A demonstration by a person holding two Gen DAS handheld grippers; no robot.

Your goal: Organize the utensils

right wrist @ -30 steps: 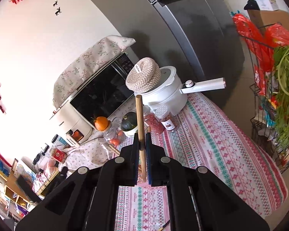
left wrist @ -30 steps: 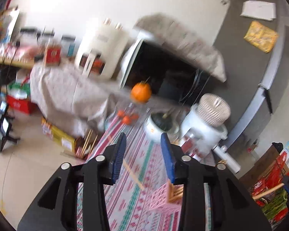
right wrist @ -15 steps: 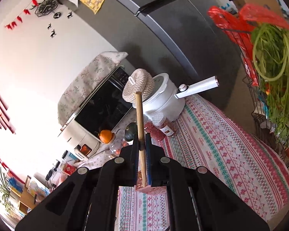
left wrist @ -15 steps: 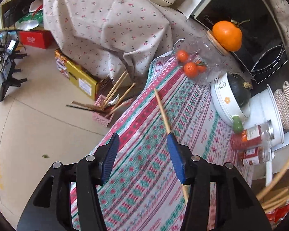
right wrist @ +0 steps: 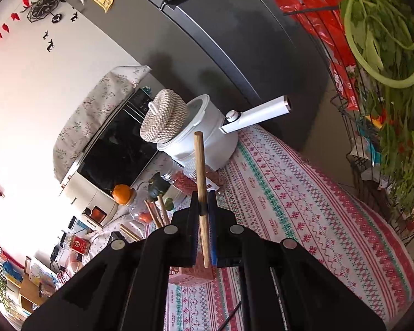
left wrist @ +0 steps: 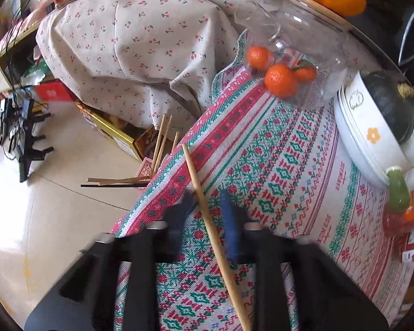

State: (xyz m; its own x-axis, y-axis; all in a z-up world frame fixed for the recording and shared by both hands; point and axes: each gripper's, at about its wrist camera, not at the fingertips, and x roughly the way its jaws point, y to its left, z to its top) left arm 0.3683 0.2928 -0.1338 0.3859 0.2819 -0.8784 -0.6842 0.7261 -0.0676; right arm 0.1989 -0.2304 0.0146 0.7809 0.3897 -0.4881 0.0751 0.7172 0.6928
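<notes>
In the left wrist view a wooden chopstick [left wrist: 207,215] lies on the patterned tablecloth [left wrist: 289,171], running between the blue pads of my open left gripper [left wrist: 207,207]. A pink holder [left wrist: 146,165] with several chopsticks shows past the table edge. In the right wrist view my right gripper [right wrist: 203,207] is shut on an upright wooden chopstick [right wrist: 201,171], above a pink holder [right wrist: 193,274] on the cloth. More chopsticks [right wrist: 156,212] stick up to its left.
A glass jar of tangerines [left wrist: 284,77], a white bowl with a dark squash [left wrist: 372,127] and sauce bottles [left wrist: 403,215] stand at the far side. A white pot with a woven lid [right wrist: 196,129], a microwave [right wrist: 116,149] and a fridge [right wrist: 234,41] stand behind.
My left gripper has dropped close to the cloth so the lying chopstick now sits between its fingers. My right gripper still holds its chopstick and has shifted slightly above the pink holder.
</notes>
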